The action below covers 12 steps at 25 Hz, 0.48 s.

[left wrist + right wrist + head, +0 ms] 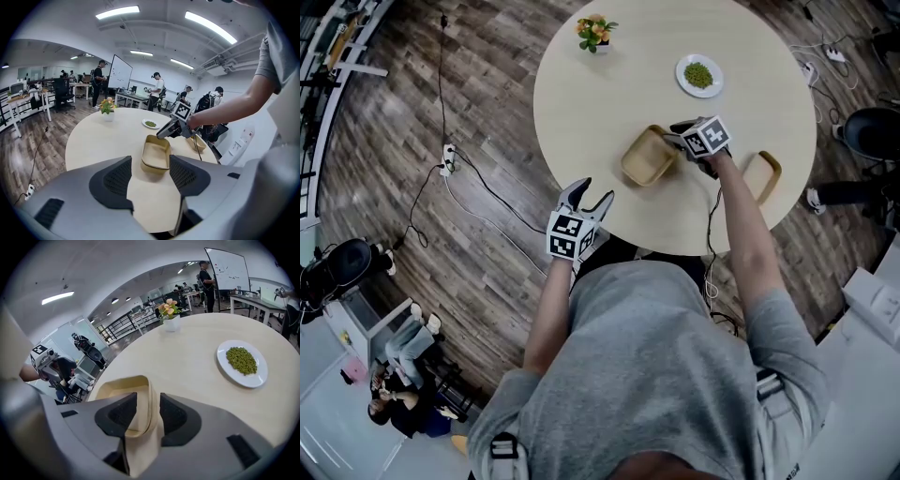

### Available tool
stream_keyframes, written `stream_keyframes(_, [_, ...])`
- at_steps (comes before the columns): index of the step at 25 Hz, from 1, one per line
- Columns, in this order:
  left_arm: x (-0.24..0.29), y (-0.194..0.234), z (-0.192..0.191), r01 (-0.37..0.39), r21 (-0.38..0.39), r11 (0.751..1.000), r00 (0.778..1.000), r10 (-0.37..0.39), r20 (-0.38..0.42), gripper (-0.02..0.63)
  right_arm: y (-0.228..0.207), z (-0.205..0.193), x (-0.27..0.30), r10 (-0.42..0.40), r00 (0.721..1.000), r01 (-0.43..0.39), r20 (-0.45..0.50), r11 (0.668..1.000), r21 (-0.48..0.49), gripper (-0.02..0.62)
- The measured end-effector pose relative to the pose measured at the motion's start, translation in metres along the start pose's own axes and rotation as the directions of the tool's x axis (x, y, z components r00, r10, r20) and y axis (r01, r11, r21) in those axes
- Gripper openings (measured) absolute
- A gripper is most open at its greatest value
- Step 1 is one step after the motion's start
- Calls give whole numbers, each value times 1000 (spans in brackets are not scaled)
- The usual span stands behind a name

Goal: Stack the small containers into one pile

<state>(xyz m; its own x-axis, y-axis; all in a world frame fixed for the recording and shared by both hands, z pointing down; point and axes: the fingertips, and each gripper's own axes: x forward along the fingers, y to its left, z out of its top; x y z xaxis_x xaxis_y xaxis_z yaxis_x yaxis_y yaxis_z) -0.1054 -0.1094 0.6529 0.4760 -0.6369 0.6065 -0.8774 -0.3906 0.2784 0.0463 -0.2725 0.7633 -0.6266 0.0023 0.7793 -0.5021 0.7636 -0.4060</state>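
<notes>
The person's grey shirt point(656, 375) fills the foreground. Just beyond it the left gripper point(588, 199) hangs at the near edge of the round counter point(600, 103), its jaws released and empty. The right gripper point(678, 137) reaches a tan container point(647, 157) mid-counter. Its jaws straddle one wall of it, slack, with the pads not pressing. A second container point(762, 175) lies apart, near the counter's right edge.

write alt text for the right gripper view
The open right claw straddles one wall of a tan container on a round table without pressing it. Beyond sit a white plate of small green bits and a potted flower.
</notes>
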Motion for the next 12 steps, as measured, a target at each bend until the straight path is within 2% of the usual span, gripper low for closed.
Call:
stream_keyframes(6, [6,1,0,9,2,1000,1000,-9,6,267,-2,-6,-1,-28,999,28,22,1000,3,173])
stream_keyframes(12, [9,-9,6,47,27,999,999,-48,12,267,11,-16,-17,-50,995,46,83,998,43,176])
